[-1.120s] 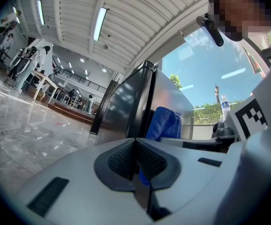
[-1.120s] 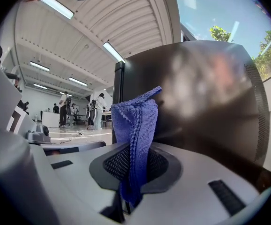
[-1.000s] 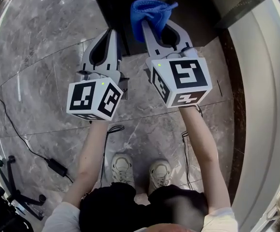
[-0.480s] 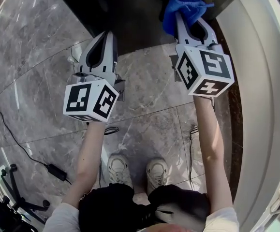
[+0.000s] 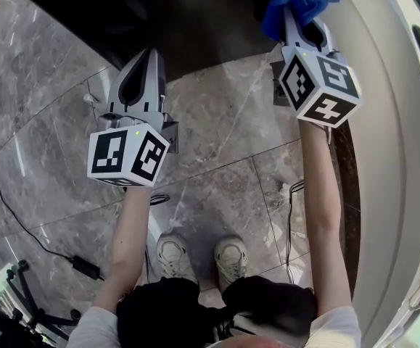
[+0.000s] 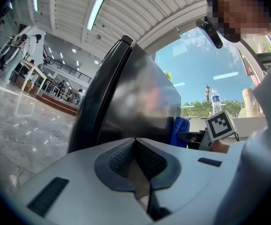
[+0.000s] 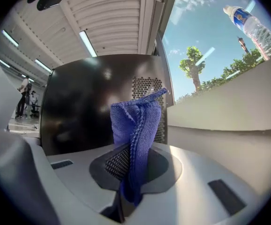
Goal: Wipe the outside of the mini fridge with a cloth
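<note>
The black mini fridge stands on the floor at the top of the head view; its glossy side with a vent grille fills the right gripper view, and its dark body rises ahead in the left gripper view. My right gripper is shut on a blue cloth, bunched upright between the jaws, close to the fridge's right corner. My left gripper is shut with nothing between its jaws, just short of the fridge front.
A white ledge or wall runs along the right side, with a water bottle on it. Grey marble floor lies below. A black cable and power brick trail at lower left. My feet stand beneath.
The right gripper has carried the blue cloth rightward and farther up along the fridge toward its right corner. The left gripper has shifted slightly left and stayed shut.
</note>
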Available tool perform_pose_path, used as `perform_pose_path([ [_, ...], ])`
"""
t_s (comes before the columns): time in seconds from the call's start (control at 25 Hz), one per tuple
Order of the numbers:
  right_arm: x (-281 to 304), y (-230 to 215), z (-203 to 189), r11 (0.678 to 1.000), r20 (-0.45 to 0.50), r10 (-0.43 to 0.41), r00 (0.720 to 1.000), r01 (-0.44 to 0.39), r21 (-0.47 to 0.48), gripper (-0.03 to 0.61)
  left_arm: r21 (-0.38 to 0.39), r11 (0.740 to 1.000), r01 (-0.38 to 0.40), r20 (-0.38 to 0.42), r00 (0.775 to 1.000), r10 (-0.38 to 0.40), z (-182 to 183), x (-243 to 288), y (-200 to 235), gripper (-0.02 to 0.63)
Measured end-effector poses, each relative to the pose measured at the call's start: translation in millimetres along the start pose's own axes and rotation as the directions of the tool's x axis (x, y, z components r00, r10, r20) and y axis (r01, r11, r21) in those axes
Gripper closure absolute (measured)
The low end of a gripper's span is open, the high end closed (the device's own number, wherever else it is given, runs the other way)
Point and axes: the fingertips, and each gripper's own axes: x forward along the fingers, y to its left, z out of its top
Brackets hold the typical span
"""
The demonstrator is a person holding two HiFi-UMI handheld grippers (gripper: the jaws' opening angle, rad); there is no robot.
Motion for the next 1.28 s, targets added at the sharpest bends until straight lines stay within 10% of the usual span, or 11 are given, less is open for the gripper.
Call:
perform_pose_path([
  [1.08,4.7,-92.8,-0.3,0.975,-0.026,-0.221,0.975,0.22,-0.038,0.517,-0.011,1.0,-0.02,-0.017,1.0,0.019,-10.6,1.7,6.3,0.611],
  [1.28,-16.6,-69.8,-12.1,0.987,-0.016,-0.16,0.987,0.16,-0.006,0.517,-0.027,1.0,-0.016,0.028,0.999,0.017,0.9,-6.8,12.9,0.611],
])
